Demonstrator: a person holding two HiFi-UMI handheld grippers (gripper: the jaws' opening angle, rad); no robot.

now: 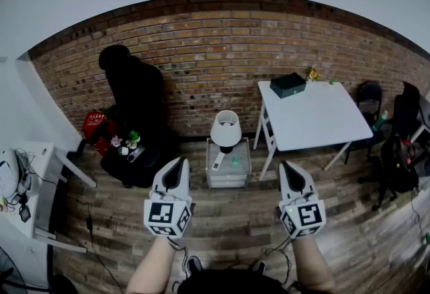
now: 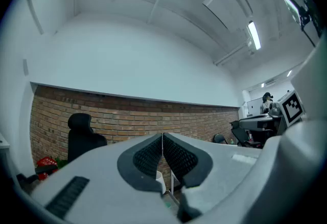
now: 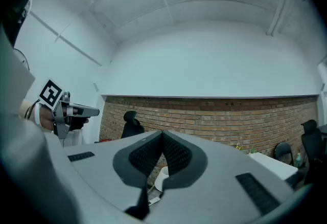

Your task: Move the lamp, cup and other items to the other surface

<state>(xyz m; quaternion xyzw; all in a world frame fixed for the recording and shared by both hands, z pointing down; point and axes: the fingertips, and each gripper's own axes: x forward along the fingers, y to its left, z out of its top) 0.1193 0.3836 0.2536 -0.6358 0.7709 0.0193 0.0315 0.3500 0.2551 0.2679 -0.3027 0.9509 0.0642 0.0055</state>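
Grey and pressed together on nothing, the left claw (image 1: 178, 165) points level at the room. The lamp (image 1: 226, 130) stands ahead of it and a little to its right, upright on a low side table (image 1: 209, 182). In the left gripper view a sliver of the shade (image 2: 160, 180) shows just under the closed jaws. A remote (image 1: 218, 160) and a green cup (image 1: 235, 160) lie at the lamp's foot. The right claw (image 1: 290, 168) is likewise closed and empty, with the lamp ahead and to its left. The lamp looks slightly nearer the left claw. A white table (image 1: 316, 118), probably the other surface, lies ahead-right of the right claw. Either claw must spread its jaws and drop toward the lamp's stem.
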